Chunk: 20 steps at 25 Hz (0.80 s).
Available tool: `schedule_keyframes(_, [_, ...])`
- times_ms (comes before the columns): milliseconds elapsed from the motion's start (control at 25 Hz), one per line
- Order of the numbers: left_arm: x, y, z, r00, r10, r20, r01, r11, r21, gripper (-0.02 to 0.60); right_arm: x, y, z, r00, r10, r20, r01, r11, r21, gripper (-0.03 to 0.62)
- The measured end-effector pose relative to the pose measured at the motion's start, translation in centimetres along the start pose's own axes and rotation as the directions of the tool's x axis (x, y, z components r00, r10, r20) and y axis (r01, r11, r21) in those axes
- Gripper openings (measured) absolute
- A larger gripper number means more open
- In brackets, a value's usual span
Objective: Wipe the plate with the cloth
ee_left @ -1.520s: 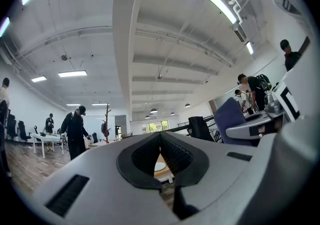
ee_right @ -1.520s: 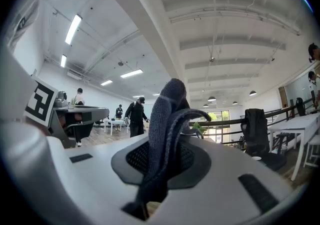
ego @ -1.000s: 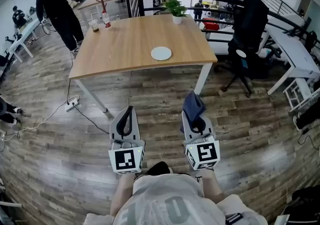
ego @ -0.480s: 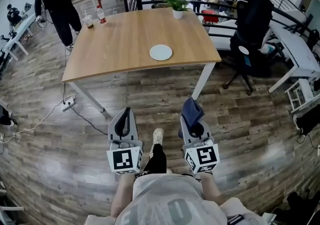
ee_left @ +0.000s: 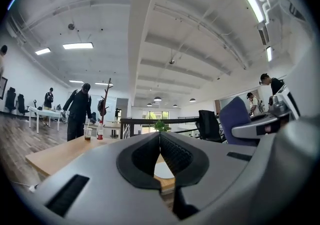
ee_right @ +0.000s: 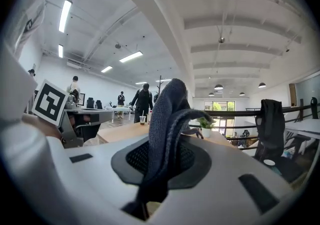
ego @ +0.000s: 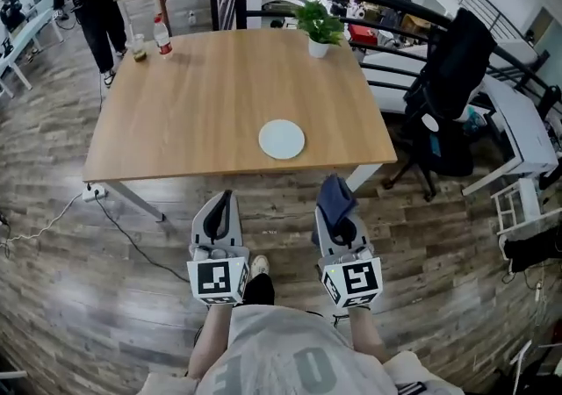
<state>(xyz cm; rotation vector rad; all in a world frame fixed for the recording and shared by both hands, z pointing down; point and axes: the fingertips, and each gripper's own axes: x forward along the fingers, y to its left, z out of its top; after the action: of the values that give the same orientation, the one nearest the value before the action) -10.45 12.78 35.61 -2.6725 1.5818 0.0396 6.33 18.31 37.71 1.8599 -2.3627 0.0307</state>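
Right gripper (ego: pixel 338 213) jaws clamped on the dark blue cloth (ego: pixel 335 191), which sticks up past the tips. Left gripper (ego: pixel 225 202) jaws closed together, empty. Both are held level, side by side, pointing at the wooden table (ego: pixel 193 95), tips probably just short of its near edge. White plate (ego: pixel 282 139) lies on the table near that edge, untouched.

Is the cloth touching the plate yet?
No, the cloth hangs in the right gripper short of the table, while the plate lies apart on it.
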Motion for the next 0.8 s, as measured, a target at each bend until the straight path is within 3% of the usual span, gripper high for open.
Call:
schedule_keyframes(200, [9.8,3.7,1.7,0.999,-0.037,0.008,0.037,0.999,0.023,0.008,9.1,-3.3,3.8,0.999,-0.011,0.043,0.011,1.000,-0.007,0.057])
schedule_keyframes(360, [15.5,5.7,1.8,0.999,-0.038,-0.015,0.038,0.999,-0.024,0.008,14.4,-5.3,4.7,0.999,0.012,0.035,-0.013,1.000,0.005,0.057])
schedule_keyframes(520, [20.1,6.6,1.1,0.999,-0.007,-0.033,0.006,1.000,-0.025,0.008,19.1,-8.2,4.7,0.998,0.055,0.032,-0.055,0.998,-0.012,0.057])
schedule_keyframes(800, [28.2,6.9,3.8,0.999,0.034,0.028,-0.034,0.999,0.003,0.008,25.5,-13.6,6.1,0.992,0.101,0.075,-0.102,0.995,0.009,0.057])
